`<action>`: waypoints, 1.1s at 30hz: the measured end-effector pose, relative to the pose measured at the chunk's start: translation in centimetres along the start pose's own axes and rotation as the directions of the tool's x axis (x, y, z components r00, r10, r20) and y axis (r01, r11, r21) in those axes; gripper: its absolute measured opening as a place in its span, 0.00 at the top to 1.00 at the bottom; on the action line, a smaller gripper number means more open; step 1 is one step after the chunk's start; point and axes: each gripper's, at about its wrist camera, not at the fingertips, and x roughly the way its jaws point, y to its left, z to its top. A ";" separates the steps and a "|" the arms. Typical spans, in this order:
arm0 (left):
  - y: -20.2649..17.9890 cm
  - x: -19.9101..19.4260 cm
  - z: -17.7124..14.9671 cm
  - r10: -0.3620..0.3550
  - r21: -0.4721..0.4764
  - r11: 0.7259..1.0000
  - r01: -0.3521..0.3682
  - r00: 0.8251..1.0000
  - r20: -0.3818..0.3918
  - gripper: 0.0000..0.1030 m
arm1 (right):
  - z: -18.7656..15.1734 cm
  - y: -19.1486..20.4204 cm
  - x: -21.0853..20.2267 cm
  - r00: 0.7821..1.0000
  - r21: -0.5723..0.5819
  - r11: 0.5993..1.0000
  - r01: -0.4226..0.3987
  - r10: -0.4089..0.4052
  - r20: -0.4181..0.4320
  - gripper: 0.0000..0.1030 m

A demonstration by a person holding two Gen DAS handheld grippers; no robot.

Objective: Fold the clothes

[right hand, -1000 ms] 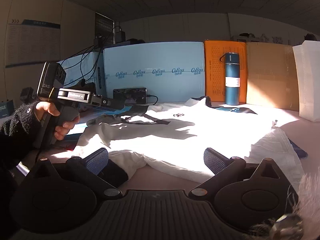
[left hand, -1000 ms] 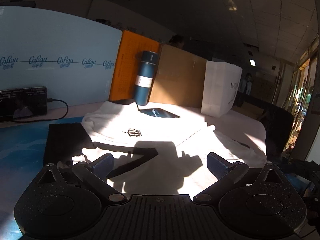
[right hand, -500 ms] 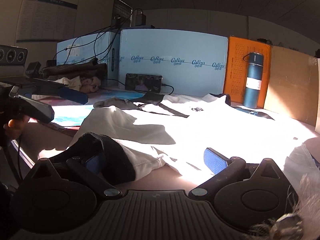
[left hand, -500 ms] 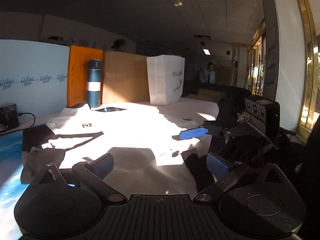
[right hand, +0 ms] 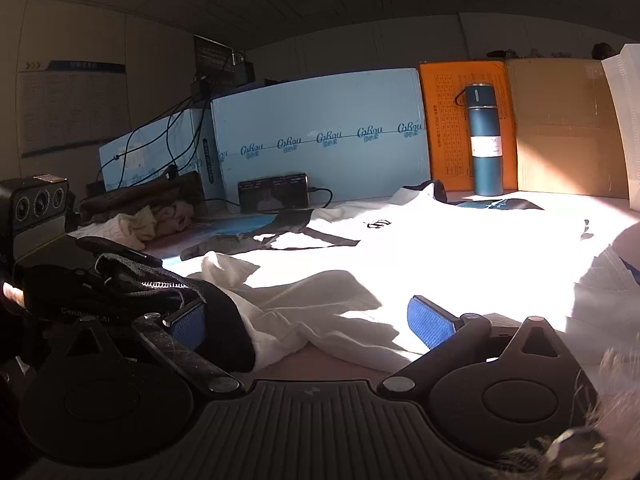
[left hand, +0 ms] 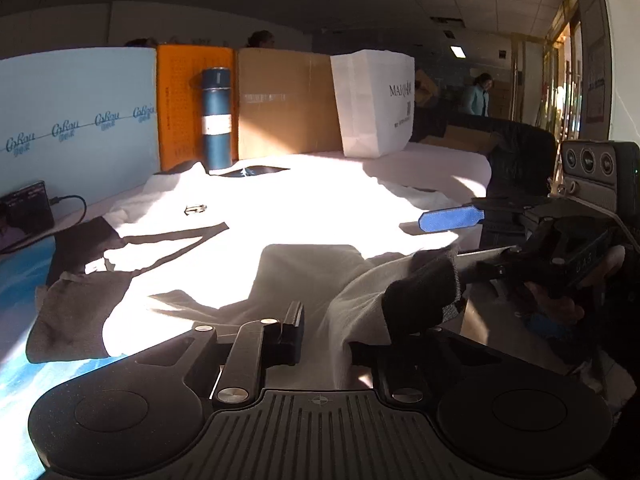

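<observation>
The left gripper (left hand: 320, 340) is matte black, with ribbed housing, two round speckled discs and silver screws on its linkage arms. The right gripper (right hand: 304, 322) has the same black build with blue textured finger pads (right hand: 430, 322). The right hand (left hand: 560, 300) shows bare skin beside a black knitted sleeve.

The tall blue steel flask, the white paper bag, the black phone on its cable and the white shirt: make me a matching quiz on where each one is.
Things:
1. tall blue steel flask
2. white paper shopping bag
3. black phone on a cable
4. white shirt with black sleeve cuffs

Places:
A. spread flat across the table
B. against the pale blue foam board
C. upright before the orange board
D. beside the brown cardboard

Pairs: 1-C, 2-D, 3-B, 4-A
</observation>
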 end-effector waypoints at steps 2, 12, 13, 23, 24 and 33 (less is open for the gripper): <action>0.9 -0.4 0.7 -0.014 -0.070 0.997 0.018 0.998 0.056 0.93 | 0.2 0.0 0.2 0.998 -0.071 0.997 0.035 -0.039 -0.048 0.01; 2.3 -0.5 2.8 -0.006 -0.178 0.983 0.038 0.984 0.178 0.93 | 0.4 -5.8 0.5 0.908 -0.316 0.898 0.306 -0.375 -0.187 0.03; 2.3 -0.6 2.7 -0.004 -0.178 0.983 0.036 0.984 0.176 0.94 | 0.3 -6.6 0.1 0.891 -0.328 0.881 0.340 -0.413 -0.187 0.03; 0.5 -1.7 0.1 -0.063 -0.110 0.991 0.071 0.995 0.072 1.00 | -1.4 -7.7 -3.6 0.863 -0.300 0.876 0.377 -0.450 -0.230 0.97; 0.3 -2.1 -0.3 -0.074 -0.111 0.991 0.080 0.995 0.061 1.00 | -1.3 -7.4 -4.1 0.870 -0.288 0.884 0.367 -0.436 -0.230 0.97; 3.3 -2.1 2.4 -0.034 -0.222 0.973 0.066 0.989 0.145 1.00 | 1.9 -8.4 -5.5 0.908 -0.244 0.894 0.377 -0.409 -0.096 0.97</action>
